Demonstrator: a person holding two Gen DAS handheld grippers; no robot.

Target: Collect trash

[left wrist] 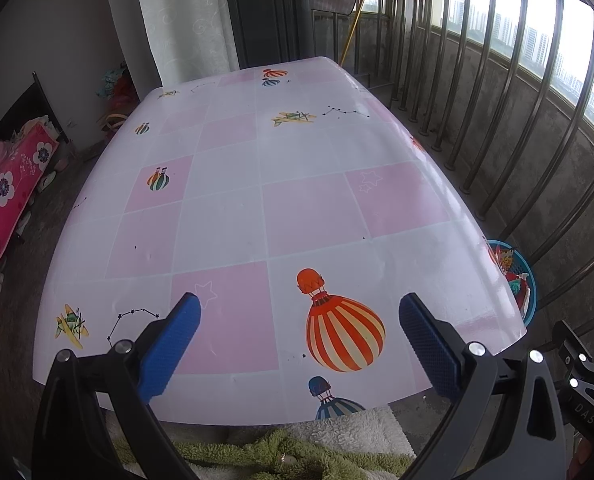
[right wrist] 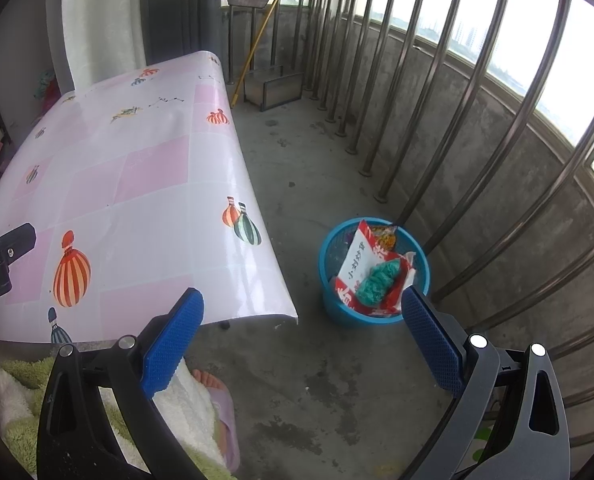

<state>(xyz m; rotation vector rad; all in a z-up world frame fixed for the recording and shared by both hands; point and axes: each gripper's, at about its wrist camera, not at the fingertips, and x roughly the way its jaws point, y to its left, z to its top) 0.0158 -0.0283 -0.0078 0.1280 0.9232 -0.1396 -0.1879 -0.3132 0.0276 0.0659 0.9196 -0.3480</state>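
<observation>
A blue mesh wastebasket [right wrist: 337, 304] stands on the concrete floor to the right of the table and holds a red-and-white snack packet [right wrist: 361, 256], a green crumpled wad [right wrist: 379, 278] and an orange wrapper [right wrist: 385, 236]. Its rim [left wrist: 531, 280] peeks past the table's right edge in the left wrist view. My right gripper [right wrist: 303, 334] is open and holds nothing, hovering over the floor just left of the basket. My left gripper [left wrist: 299, 340] is open over the near end of the table [left wrist: 233, 208], with nothing between its blue pads [left wrist: 169, 348].
The table wears a pink-and-white checked cloth printed with balloons. Steel railing bars [right wrist: 437, 128] and a low concrete wall close the right side. A metal box [right wrist: 273, 88] and a yellow pole [right wrist: 257, 40] stand far back. A person's slippered foot [right wrist: 217, 400] and fluffy clothing lie near.
</observation>
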